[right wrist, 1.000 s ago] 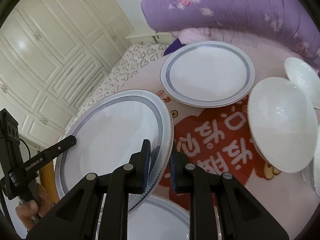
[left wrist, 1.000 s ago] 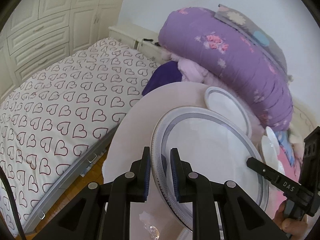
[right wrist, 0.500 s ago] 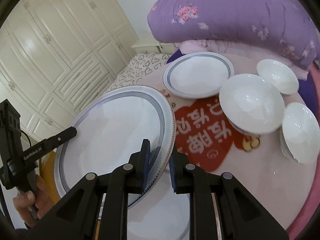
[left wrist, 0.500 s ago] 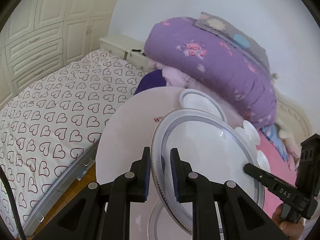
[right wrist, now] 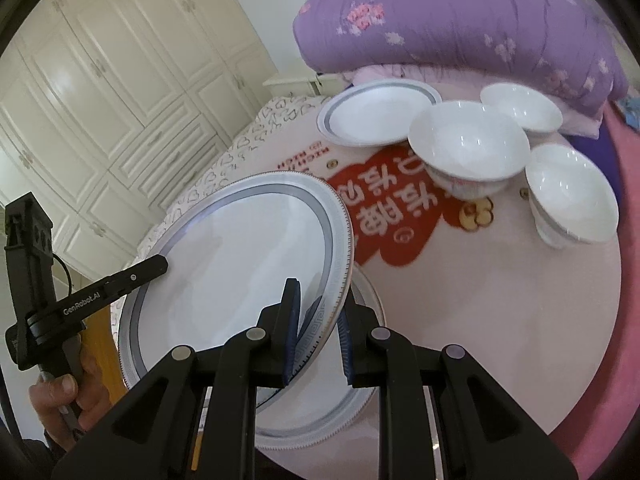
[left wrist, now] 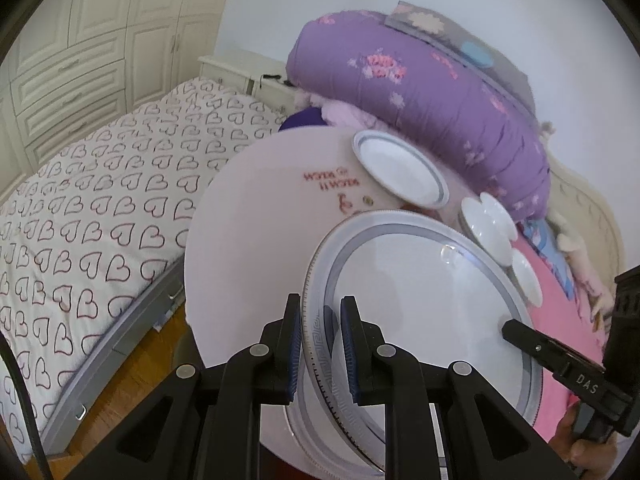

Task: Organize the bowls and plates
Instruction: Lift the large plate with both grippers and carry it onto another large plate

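Note:
A large white plate with a grey patterned rim (left wrist: 424, 304) (right wrist: 240, 264) is held in the air between both grippers. My left gripper (left wrist: 320, 344) is shut on one side of its rim; my right gripper (right wrist: 316, 336) is shut on the opposite side. Another large plate (right wrist: 332, 408) lies on the round table (right wrist: 480, 320) right under it. A smaller grey-rimmed plate (right wrist: 380, 116) (left wrist: 400, 172) lies at the table's far side. Three white bowls (right wrist: 468, 148) (right wrist: 524, 108) (right wrist: 572, 196) stand at the far right.
A rolled purple quilt (left wrist: 420, 80) (right wrist: 460, 16) lies behind the table. A bed with heart-print sheets (left wrist: 88, 216) is to the left. White wardrobes (right wrist: 100, 80) line the wall.
Both grippers have drawn back and lifted with the plate. More of the table, the far plate and the bowls now shows. The second large plate under the held one has come into view.

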Demonstrator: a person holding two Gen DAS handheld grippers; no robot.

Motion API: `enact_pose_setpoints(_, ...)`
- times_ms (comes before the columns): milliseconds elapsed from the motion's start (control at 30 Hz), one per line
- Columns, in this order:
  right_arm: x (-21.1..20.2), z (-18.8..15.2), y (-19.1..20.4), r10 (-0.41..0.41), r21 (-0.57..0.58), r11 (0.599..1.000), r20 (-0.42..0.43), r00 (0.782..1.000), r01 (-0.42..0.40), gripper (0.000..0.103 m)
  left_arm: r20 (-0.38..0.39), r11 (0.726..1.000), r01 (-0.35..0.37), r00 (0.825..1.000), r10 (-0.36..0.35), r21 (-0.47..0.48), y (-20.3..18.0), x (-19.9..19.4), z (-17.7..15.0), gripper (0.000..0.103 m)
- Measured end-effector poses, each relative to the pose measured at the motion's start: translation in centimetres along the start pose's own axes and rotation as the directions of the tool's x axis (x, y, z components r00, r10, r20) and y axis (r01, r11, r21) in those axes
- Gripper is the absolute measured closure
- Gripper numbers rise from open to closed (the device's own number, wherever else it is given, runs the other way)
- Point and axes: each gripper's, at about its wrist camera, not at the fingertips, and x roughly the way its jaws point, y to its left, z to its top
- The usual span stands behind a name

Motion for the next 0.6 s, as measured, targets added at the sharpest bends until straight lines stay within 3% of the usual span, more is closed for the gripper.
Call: enact_pose_setpoints(600, 2.9, -3.3, -1.4, -0.021, -0.004, 1.000, -0.091, 0.996, 0.020, 0.085, -0.083, 0.998, -0.068, 0.994, 0.069, 0.018, -0.2, 5.4, -0.6, 0.087)
